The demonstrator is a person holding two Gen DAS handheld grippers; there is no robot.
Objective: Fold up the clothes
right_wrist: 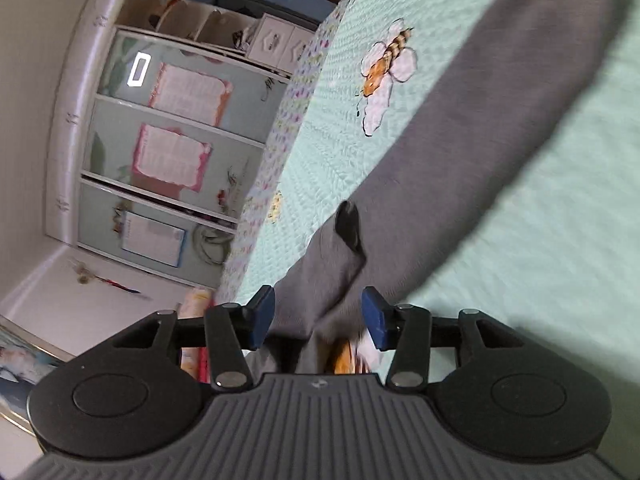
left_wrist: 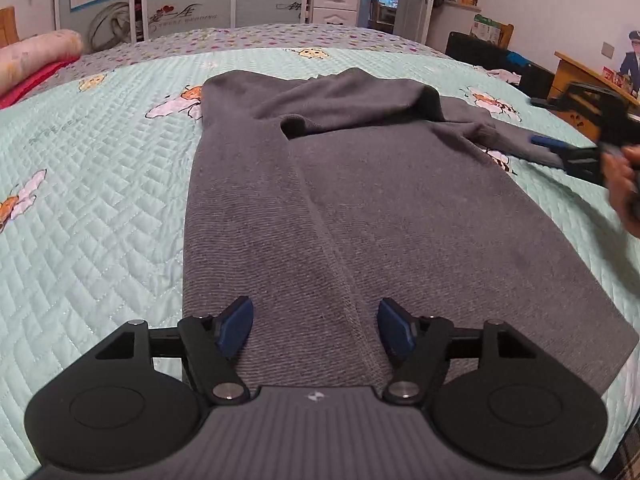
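Grey sweater (left_wrist: pixel 340 200) spread flat on bed (left_wrist: pixel 100 200), over mint quilt with bee prints. Left half of body folded inward, fold edge running down the middle toward near hem. 1 sleeve folded across chest near collar, cuff opening showing dark (left_wrist: pixel 294 126). Other sleeve (right_wrist: pixel 460 128) stretched out to the right side across quilt, lying flat beside a bee print (right_wrist: pixel 384 76).

Left gripper (left_wrist: pixel 316 330) low over near hem of sweater, jaws released and wide apart, blue pads (left_wrist: pixel 236 328) on either side of centre fold, no fabric pinched.

Right gripper (right_wrist: pixel 318 314) at right edge of bed, rolled sideways, near cuff end of outstretched sleeve. Jaws parted, blue pads clear of cloth on both sides, grey fabric seen between and beyond them, not gripped. Same gripper visible in left view at far right (left_wrist: pixel 576 148), held by a hand (left_wrist: pixel 624 188), tips by sleeve end.

Right view blurred. Wardrobe (right_wrist: pixel 160 152) and drawers behind bed.
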